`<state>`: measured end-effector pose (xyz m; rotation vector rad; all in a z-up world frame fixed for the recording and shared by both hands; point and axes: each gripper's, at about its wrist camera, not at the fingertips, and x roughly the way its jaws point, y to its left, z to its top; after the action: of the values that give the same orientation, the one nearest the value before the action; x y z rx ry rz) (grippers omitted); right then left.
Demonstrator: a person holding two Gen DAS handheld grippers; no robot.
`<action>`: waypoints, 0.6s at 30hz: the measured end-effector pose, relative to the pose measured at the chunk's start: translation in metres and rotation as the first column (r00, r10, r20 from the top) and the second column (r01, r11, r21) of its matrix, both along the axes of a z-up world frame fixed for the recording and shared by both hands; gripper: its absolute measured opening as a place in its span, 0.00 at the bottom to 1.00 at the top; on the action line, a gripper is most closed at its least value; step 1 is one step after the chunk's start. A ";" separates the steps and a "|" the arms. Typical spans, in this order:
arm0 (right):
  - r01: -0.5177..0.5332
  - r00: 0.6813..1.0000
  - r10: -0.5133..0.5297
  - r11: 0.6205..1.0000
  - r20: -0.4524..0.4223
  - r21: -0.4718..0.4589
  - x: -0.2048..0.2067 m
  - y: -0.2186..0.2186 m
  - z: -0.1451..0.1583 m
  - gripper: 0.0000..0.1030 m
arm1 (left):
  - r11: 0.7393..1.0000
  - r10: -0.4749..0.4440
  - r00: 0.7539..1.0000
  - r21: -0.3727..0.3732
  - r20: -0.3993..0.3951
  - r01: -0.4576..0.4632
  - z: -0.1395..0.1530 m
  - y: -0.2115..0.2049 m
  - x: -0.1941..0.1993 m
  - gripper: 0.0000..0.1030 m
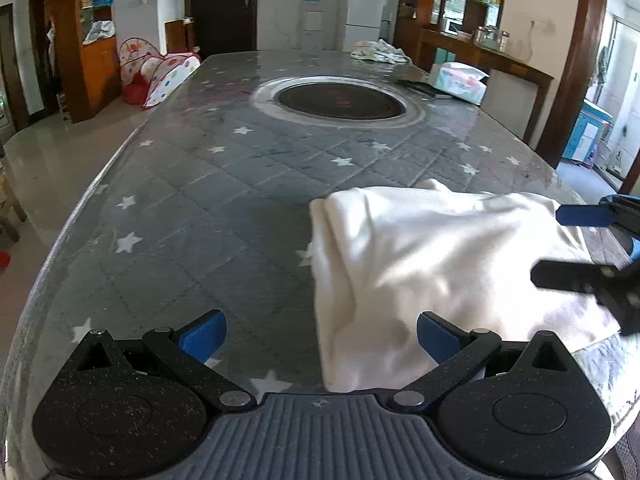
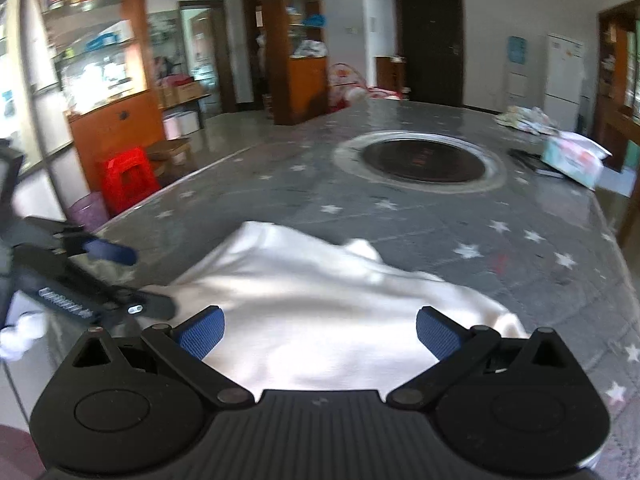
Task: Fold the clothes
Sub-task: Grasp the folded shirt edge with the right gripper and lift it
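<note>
A white garment [image 1: 440,264] lay bunched and partly folded at the near end of the long star-patterned table [image 1: 200,200], toward five o'clock from the round inset burner [image 1: 340,100]. The left gripper [image 1: 320,336] hung over its left edge with jaws spread wide, holding nothing. The right gripper [image 2: 320,334] hovered above the cloth, jaws likewise parted and empty. At the far end, near one o'clock, sat a tissue pack [image 1: 460,80] and some crumpled patterned fabric [image 1: 378,51].

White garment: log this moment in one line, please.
white garment lying on table, partly folded | left gripper jaws open | right gripper jaws open | neither holding
</note>
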<state>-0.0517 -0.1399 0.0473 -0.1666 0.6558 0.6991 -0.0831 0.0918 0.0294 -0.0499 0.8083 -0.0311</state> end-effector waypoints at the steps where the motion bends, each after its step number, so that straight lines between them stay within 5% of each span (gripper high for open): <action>1: -0.020 1.000 0.020 1.000 0.001 -0.003 -0.004 0.005 0.001 1.00 | 1.000 0.007 1.000 -0.001 -0.001 -0.007 0.000 0.002 0.000 1.00; 8: -0.154 0.987 0.157 0.986 0.037 -0.069 -0.030 0.043 0.000 1.00 | 1.000 0.029 0.999 -0.014 0.016 -0.028 0.000 0.013 -0.002 1.00; 18: 0.080 0.988 -0.058 0.984 0.140 -0.161 -0.006 0.057 -0.002 1.00 | 0.998 0.043 0.999 -0.046 0.028 -0.042 -0.005 0.034 -0.004 1.00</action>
<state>-0.0576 -0.0830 0.0457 -0.3413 0.5871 0.5608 -0.0874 0.1259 0.0247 -0.1092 0.7770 -0.0103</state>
